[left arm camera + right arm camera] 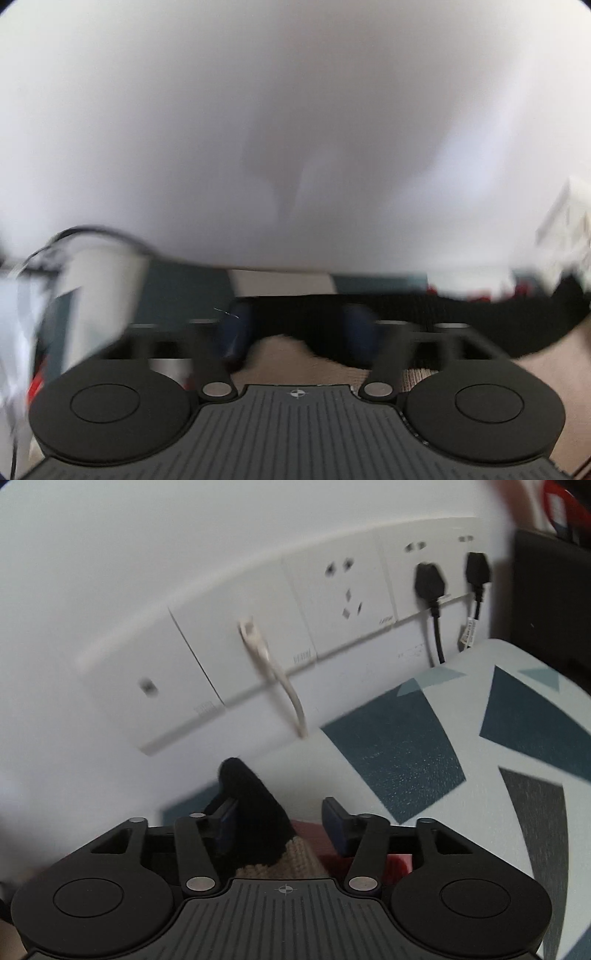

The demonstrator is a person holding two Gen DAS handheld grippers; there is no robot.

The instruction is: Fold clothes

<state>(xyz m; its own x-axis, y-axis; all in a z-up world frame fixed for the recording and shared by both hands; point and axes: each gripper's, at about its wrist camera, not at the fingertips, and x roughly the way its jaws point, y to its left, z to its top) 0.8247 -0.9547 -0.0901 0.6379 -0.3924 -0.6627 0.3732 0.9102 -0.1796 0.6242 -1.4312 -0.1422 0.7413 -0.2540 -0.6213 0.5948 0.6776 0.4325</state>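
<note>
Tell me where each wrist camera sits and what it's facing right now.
Left wrist: on the left gripper, facing a blurred white wall above the garment's black band; jaws apart.
Right wrist: on the right gripper, facing wall sockets and the patterned surface; jaws apart around a black fabric corner.
Shared: white wall, black-and-tan knit garment.

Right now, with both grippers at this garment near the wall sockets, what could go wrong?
The black and tan garment lies between the right gripper's open jaws without being pinched, so it may slip free. The left gripper also stands open at the black edge. The black cords and white cable hang close, so a lifted fold could snag them.
</note>
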